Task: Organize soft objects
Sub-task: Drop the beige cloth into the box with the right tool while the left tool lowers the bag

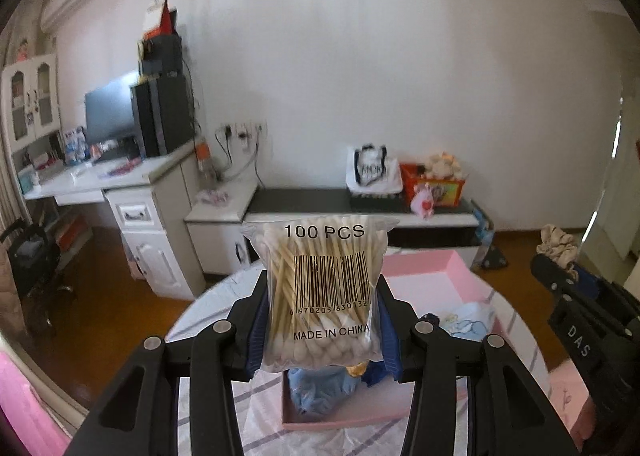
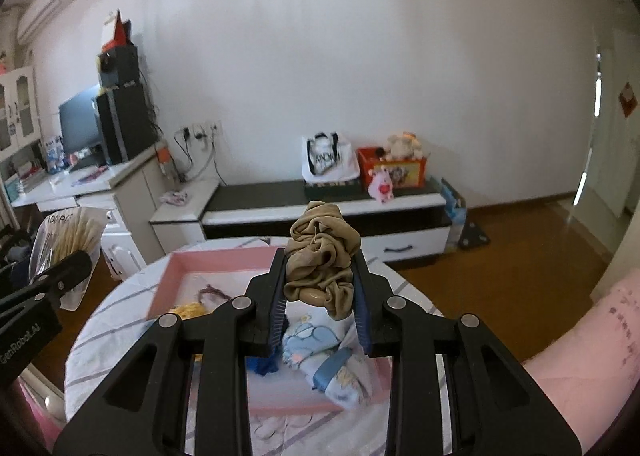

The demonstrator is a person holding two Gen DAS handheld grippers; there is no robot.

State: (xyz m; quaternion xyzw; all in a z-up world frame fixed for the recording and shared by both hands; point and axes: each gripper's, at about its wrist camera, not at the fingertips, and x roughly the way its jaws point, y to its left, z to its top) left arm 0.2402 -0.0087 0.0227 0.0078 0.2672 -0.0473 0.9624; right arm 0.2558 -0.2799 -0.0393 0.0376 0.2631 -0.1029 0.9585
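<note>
We are carrying both items above the round table: our left gripper (image 1: 322, 316) clamping the cotton swab bag (image 1: 320, 292), our right gripper (image 2: 320, 296) pinching the tan scrunchie (image 2: 322, 260), each probably needing lowering into the pink tray (image 2: 176, 268) near the table's far edge.

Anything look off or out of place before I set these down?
One oddity: the left gripper holds a bag of cotton swabs, stiff sticks rather than soft goods. The right gripper's tan scrunchie fits.
</note>
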